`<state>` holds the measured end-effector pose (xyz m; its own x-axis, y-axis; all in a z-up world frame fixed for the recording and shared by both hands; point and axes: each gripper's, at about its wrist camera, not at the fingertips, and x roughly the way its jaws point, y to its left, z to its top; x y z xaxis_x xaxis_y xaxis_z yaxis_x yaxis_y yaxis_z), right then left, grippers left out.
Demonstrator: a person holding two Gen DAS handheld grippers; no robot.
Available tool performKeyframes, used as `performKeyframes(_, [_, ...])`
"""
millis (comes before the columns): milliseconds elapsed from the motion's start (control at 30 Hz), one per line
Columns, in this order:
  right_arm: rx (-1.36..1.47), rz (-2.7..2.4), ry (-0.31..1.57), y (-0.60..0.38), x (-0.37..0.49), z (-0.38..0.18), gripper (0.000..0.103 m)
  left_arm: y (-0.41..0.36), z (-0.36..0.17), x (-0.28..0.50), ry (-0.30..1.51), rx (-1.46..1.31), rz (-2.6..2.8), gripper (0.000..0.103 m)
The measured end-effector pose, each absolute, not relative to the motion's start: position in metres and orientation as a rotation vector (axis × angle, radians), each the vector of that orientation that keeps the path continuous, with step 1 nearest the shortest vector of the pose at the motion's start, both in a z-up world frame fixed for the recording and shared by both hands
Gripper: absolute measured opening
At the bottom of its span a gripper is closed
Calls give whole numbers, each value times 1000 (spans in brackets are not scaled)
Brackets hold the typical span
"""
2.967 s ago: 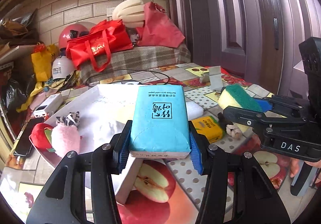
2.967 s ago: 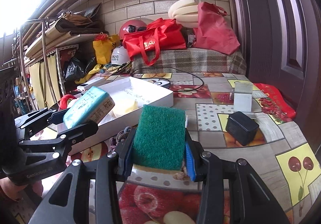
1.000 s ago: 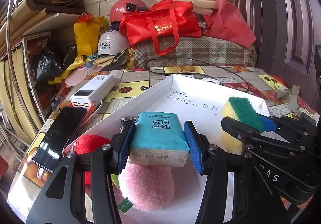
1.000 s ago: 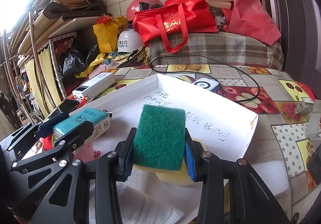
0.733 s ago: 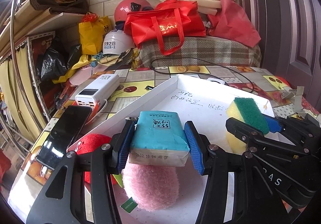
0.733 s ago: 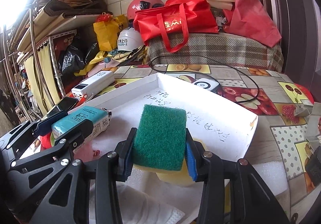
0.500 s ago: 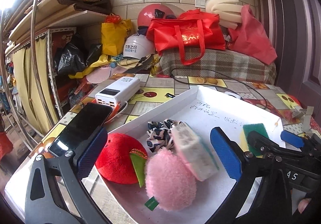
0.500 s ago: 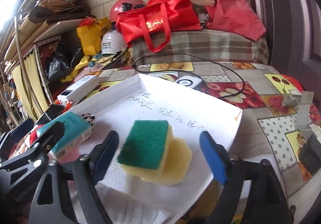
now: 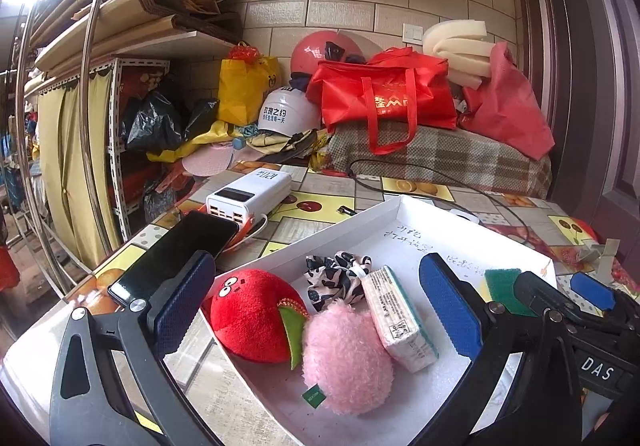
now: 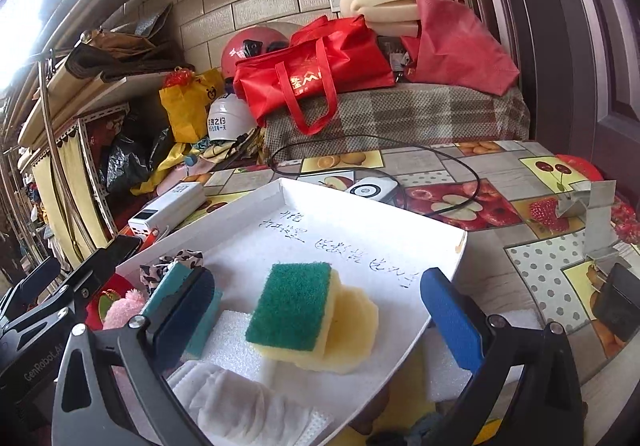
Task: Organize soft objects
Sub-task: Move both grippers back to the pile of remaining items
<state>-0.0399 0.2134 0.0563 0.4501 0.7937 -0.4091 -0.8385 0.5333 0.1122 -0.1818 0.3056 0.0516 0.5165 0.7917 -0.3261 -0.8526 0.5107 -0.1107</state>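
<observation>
White foam tray (image 10: 448, 246) holds a rectangular green-topped sponge (image 10: 294, 306); both tongs (image 9: 316, 312) (image 10: 316, 320) spread, empty.

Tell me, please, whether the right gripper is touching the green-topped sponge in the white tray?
Apart. The right wrist view shows the right gripper open wide, with white tray floor visible on both sides of the green-topped sponge.

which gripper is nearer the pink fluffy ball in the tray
Left. The left gripper has its open fingers either side of the pink fluffy ball; the right gripper is open around the sponge, farther along the white tray.
</observation>
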Motion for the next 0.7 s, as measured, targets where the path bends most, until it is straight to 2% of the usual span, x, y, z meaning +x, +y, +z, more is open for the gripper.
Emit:
performKeyframes(300, [-124, 1075, 386, 144, -45, 59, 103, 259, 55, -179, 248, -144, 896, 103])
performKeyframes(467, [-133, 1072, 369, 85, -29, 63, 103, 222, 55, -164, 285, -108, 659, 103])
performKeyframes(567, [-197, 1097, 401, 62, -19, 59, 103, 195, 53, -147, 343, -84, 502, 103])
performKeyframes(700, [-262, 1121, 539, 47, 4, 47, 103, 155, 49, -113, 460, -29, 324, 103])
